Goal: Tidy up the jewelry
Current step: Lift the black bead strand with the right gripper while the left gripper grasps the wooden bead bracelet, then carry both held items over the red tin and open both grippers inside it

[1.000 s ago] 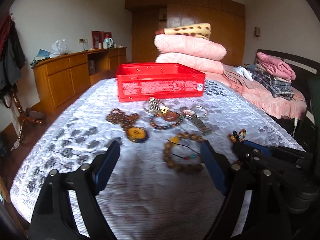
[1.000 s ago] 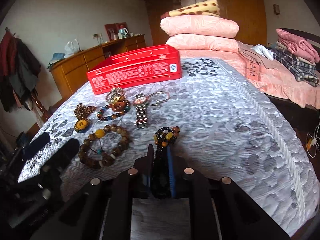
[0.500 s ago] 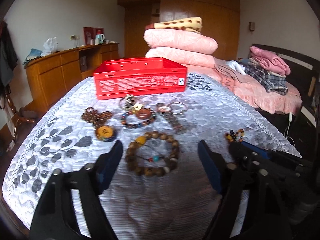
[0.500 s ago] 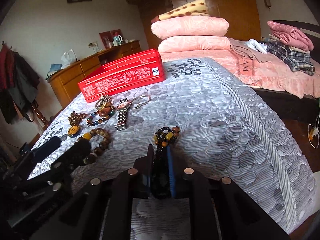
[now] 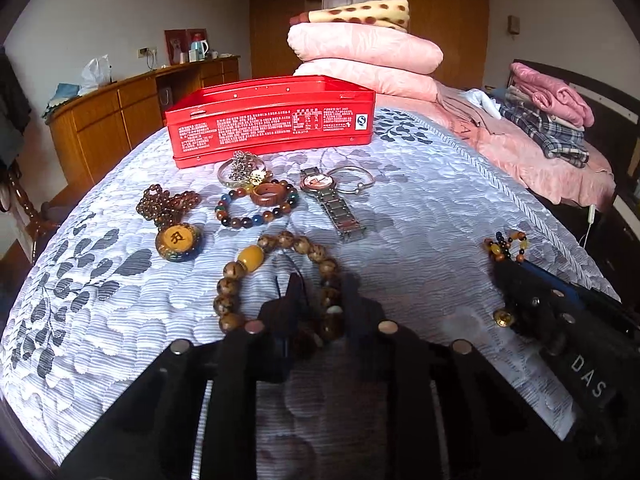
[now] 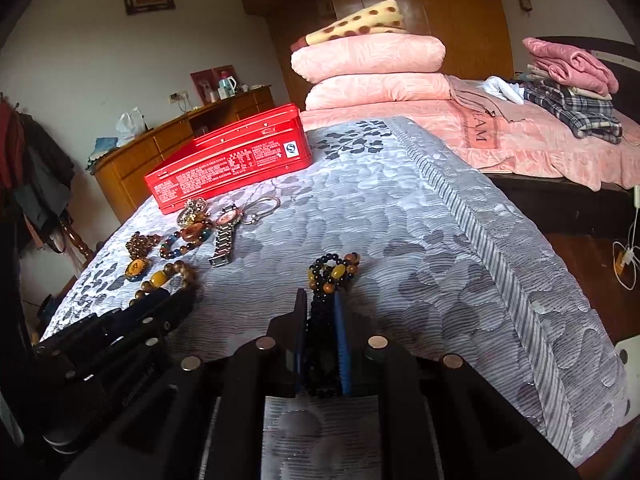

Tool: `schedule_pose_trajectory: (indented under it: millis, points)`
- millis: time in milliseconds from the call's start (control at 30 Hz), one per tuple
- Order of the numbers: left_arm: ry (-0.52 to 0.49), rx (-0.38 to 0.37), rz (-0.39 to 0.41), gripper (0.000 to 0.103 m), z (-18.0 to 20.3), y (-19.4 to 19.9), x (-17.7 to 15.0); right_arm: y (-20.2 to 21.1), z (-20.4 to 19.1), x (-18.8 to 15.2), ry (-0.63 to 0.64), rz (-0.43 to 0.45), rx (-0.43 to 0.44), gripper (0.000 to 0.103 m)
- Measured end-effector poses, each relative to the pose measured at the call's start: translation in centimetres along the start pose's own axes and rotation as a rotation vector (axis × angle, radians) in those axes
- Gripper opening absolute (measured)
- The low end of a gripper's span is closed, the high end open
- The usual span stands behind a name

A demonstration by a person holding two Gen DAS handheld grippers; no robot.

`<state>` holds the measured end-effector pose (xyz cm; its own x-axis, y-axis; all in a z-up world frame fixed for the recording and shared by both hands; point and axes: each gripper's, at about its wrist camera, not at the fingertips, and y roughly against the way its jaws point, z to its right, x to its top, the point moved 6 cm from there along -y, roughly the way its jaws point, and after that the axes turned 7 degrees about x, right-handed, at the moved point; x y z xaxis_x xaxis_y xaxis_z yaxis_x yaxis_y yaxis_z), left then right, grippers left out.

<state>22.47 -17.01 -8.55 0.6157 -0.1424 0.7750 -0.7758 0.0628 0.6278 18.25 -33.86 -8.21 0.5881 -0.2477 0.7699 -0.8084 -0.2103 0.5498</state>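
Several pieces of jewelry lie on a white quilted bed (image 5: pixel 420 216) in front of an open red tin (image 5: pixel 272 120). My left gripper (image 5: pixel 318 304) is shut on the near side of a large wooden bead bracelet (image 5: pixel 256 260) with a yellow bead. My right gripper (image 6: pixel 322 316) is shut on a black and amber bead bracelet (image 6: pixel 334 270), which also shows at the right of the left wrist view (image 5: pixel 506 244). A pendant necklace (image 5: pixel 176 240), a coloured bead bracelet (image 5: pixel 256 208), a metal watch (image 5: pixel 334 200) and a silver bangle (image 5: pixel 354 180) lie between me and the tin.
Pink pillows (image 5: pixel 364 48) are stacked behind the tin. Folded clothes (image 5: pixel 548 116) lie on a pink blanket at the right. A wooden cabinet (image 5: pixel 120 120) stands at the left. The bed's edge drops off at the right (image 6: pixel 540 280).
My left gripper has moved forward and closed on the wooden bead bracelet. My right gripper stays shut on the black bead bracelet.
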Motion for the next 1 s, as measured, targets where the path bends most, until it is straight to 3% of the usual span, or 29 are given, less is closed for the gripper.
schedule_pose_trajectory:
  millis: [300,567,800,1000]
  points:
    - [0.098,-0.039,0.082,0.016,-3.3,2.6,1.5,0.6,-1.7,1.3,0.042,0.020,0.009,0.013]
    - [0.171,-0.062,0.163,0.016,-6.9,4.6,4.5,1.1,-4.6,5.5,0.106,0.067,0.040,0.013]
    - [0.197,-0.071,0.225,0.016,-8.8,4.5,9.2,-0.3,-6.3,11.1,0.153,0.120,0.054,0.013]
    - [0.208,-0.054,0.270,0.016,-9.5,2.1,15.1,-5.0,-7.3,16.7,0.162,0.144,0.098,0.013]
